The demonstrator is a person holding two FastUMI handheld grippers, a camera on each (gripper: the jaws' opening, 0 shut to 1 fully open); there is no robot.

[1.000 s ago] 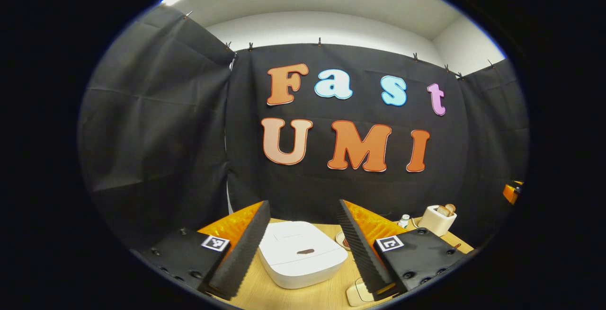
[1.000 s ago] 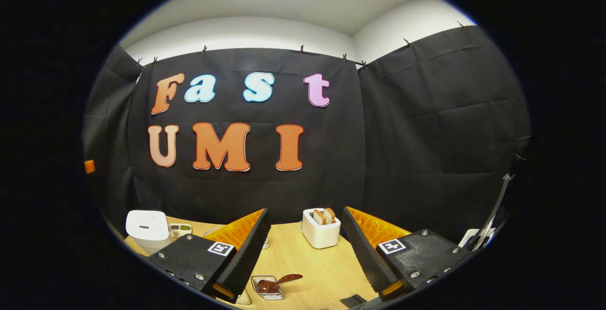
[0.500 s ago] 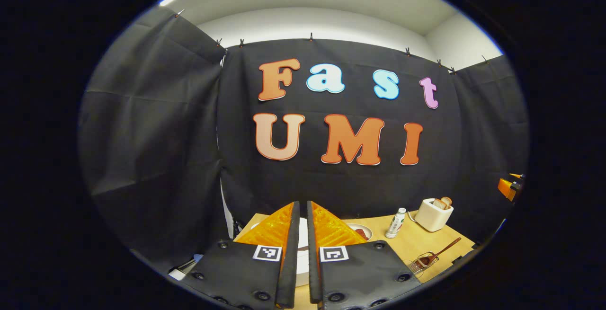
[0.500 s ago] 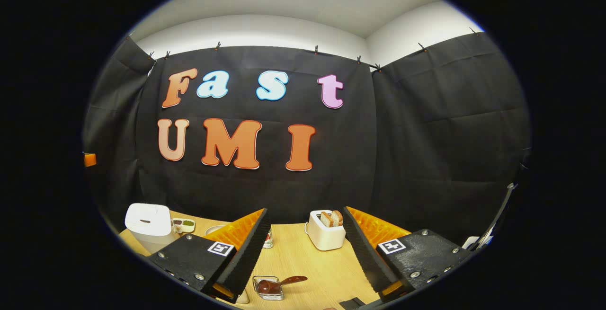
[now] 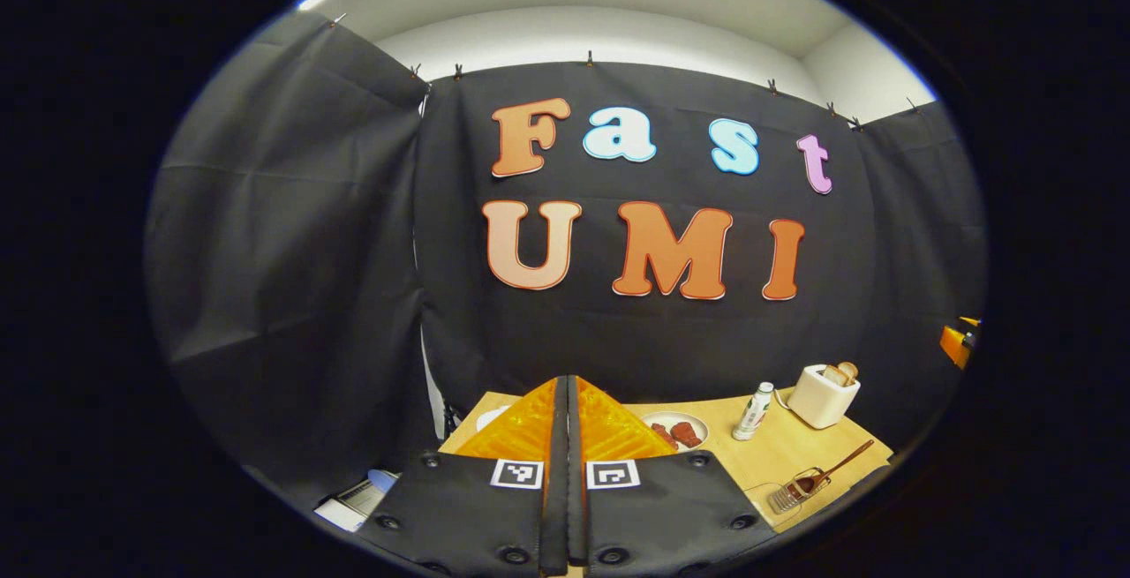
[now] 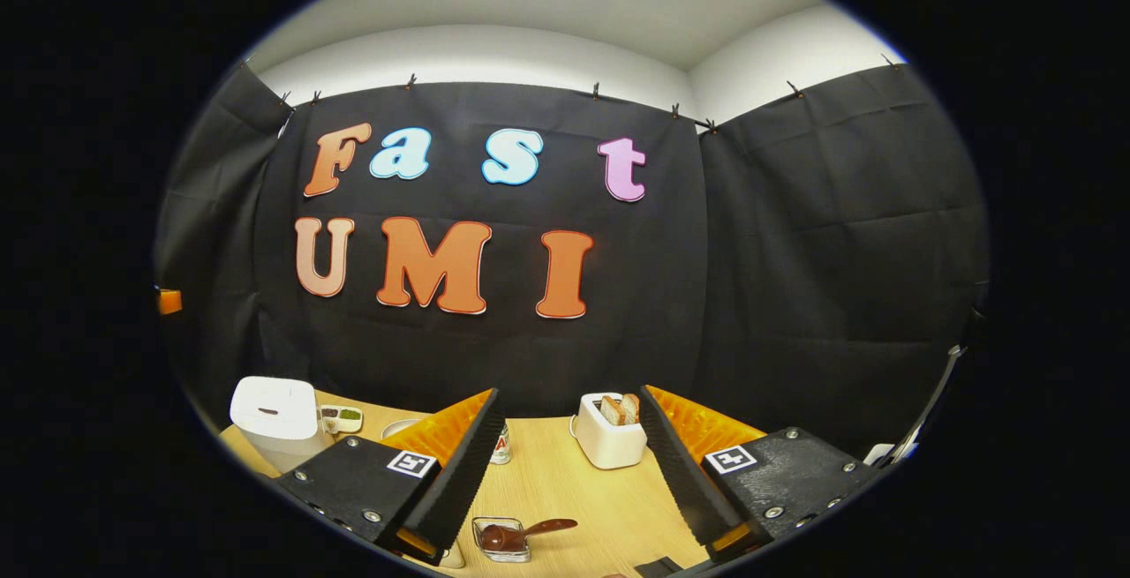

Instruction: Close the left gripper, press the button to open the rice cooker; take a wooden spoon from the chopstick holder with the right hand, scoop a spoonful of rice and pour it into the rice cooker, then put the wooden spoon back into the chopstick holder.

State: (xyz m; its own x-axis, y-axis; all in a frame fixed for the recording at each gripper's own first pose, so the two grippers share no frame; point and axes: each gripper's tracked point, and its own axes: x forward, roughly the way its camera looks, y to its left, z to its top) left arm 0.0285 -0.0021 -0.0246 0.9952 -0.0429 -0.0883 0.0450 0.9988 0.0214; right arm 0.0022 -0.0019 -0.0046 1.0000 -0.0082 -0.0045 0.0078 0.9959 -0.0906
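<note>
the counter (image 6: 565, 481) carried the white rice cooker (image 6: 275, 410), lid down, at its far left. the right hand-held gripper (image 6: 565, 472) stood spread over bare wood; the left hand-held gripper (image 5: 566, 463) was pressed together, empty. the wooden spoon (image 6: 530, 529) lay in the small wire chopstick holder (image 6: 500, 538).

Left gripper (image 5: 567, 384): two wedge-shaped fingers with ribbed outer faces, each mounted on a flat black plate. Each plate carried round black screw heads along its lower edge and one small square black-and-white coded marker near the finger base.

Right gripper (image 6: 569, 397): same build. Two tapering fingers with sawtooth-ridged inner pads (image 6: 459, 472) and ribbed backs, fixed to black plates. Plates bore silver-ringed screws at the corners and one square coded marker apiece.
</note>
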